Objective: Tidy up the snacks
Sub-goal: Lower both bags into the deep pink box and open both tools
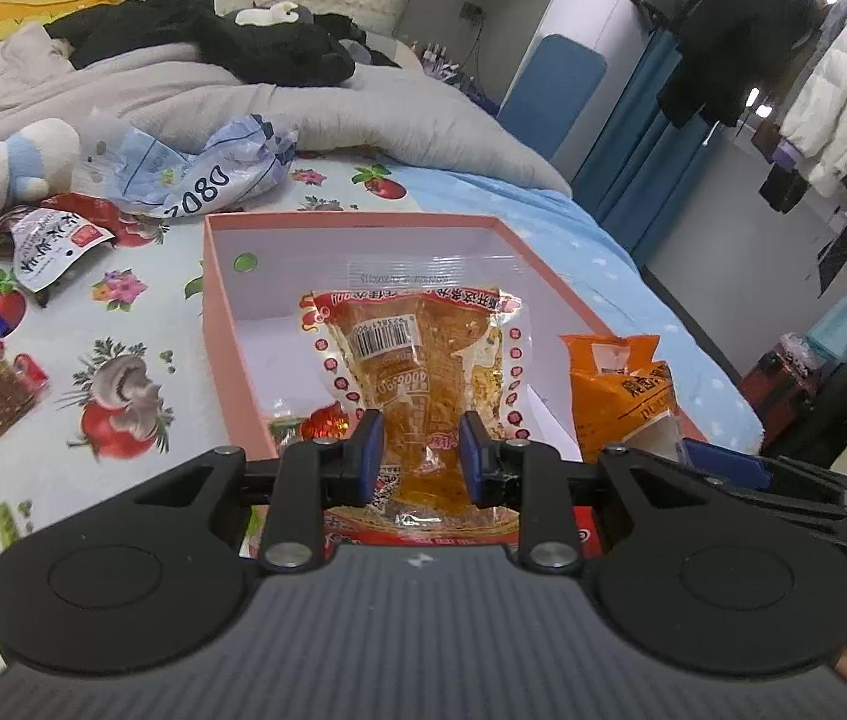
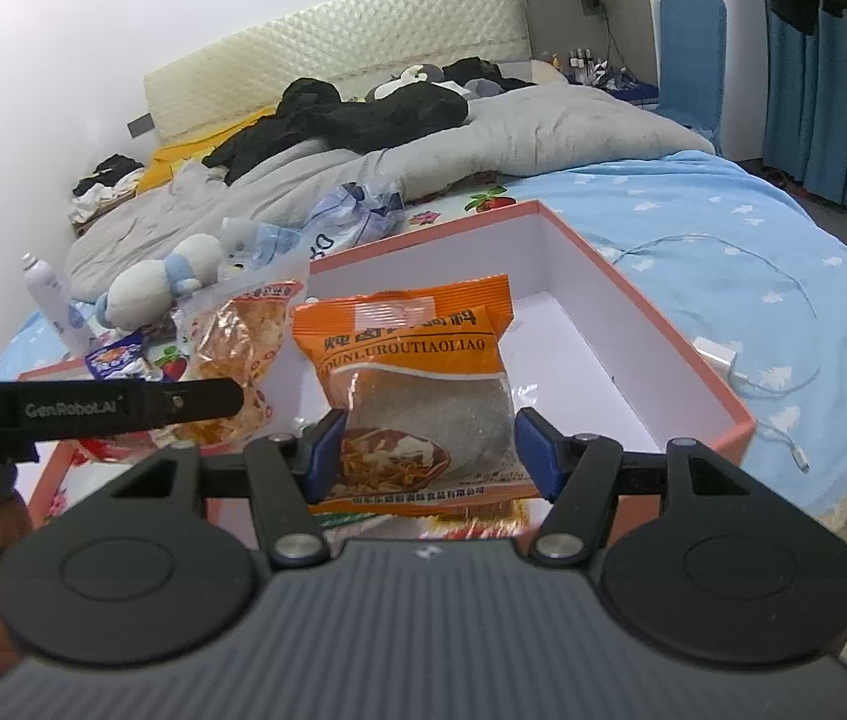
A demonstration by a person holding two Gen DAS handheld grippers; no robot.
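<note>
the person is carrying two snack bags over the pink box that is lying open on the bed, probably because the box is the place where the snacks are being collected. the left gripper is clenched on a clear bag of orange-red snack, holding it by its lower end, so the bag is standing up above the box and its barcode side is facing the camera. the right gripper is grasping the orange seasoning packet across its wide body, so its jaws are standing far apart, and the packet is also hanging over the inside of the box. both bags are being held side by side, near each other. the white floor of the box is looking mostly free. more loose packets are lying on the flowered sheet at the left of the box, beside a plush toy, so the sorting seems not finished.
</note>
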